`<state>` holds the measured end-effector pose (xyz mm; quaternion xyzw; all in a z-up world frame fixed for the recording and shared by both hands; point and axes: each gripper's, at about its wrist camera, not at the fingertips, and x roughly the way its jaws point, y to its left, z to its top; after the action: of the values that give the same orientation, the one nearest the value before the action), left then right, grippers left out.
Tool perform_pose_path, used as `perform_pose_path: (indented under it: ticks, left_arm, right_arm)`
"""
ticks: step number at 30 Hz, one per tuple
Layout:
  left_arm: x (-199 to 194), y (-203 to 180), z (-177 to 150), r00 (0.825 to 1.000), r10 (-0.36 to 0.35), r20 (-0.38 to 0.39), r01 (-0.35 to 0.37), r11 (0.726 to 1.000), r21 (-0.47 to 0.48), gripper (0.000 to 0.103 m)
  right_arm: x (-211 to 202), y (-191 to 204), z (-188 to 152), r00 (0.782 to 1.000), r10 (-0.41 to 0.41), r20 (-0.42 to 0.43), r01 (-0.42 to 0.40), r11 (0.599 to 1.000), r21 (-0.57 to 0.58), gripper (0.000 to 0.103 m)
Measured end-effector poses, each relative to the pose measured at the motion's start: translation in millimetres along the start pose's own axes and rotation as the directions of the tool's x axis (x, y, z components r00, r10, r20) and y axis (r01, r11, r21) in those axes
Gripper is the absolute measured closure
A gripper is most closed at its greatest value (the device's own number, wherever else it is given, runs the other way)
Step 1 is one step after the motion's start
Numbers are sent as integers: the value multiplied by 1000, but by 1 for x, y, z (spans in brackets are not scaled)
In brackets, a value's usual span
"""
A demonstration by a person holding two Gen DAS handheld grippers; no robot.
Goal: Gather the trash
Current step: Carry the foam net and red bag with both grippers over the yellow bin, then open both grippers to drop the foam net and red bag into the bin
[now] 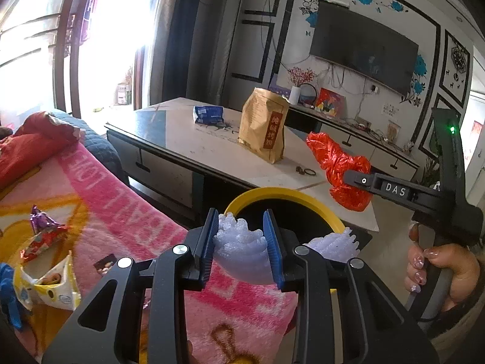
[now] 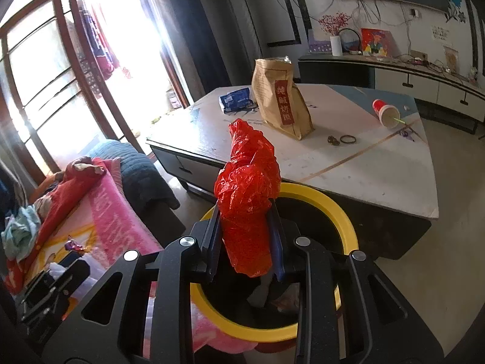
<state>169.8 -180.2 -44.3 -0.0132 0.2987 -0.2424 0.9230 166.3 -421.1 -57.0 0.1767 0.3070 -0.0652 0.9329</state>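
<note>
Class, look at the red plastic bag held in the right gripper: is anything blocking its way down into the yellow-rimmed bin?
Nothing visible does. The right gripper holds the red plastic bag right above the open mouth of the bin. Some trash already lies inside the bin, low down.

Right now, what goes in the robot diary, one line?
left: holds foam | right: holds red bag | both over bin | nothing dropped yet

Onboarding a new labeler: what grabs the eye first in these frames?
The crumpled red bag, clamped in the right gripper above the yellow-rimmed bin. Next, the white foam pinched in the left gripper over the same bin, beside the pink blanket. Behind, a brown paper bag stands upright on the table.
</note>
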Motion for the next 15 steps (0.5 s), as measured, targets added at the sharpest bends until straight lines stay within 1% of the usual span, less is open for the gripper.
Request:
perform_pose_path:
  ticks: [7,15]
  left_arm:
    - [21,-6,-6,999,2,-38,-1,1000,13,74]
    - [40,-13,-12,998,6,-64,-4,1000,30,74]
  right_arm:
    - [9,-9,-2,999,-8,-32,9,1000,13,82]
    - [20,-16,-6,997,-17,-70,19,999,28,82]
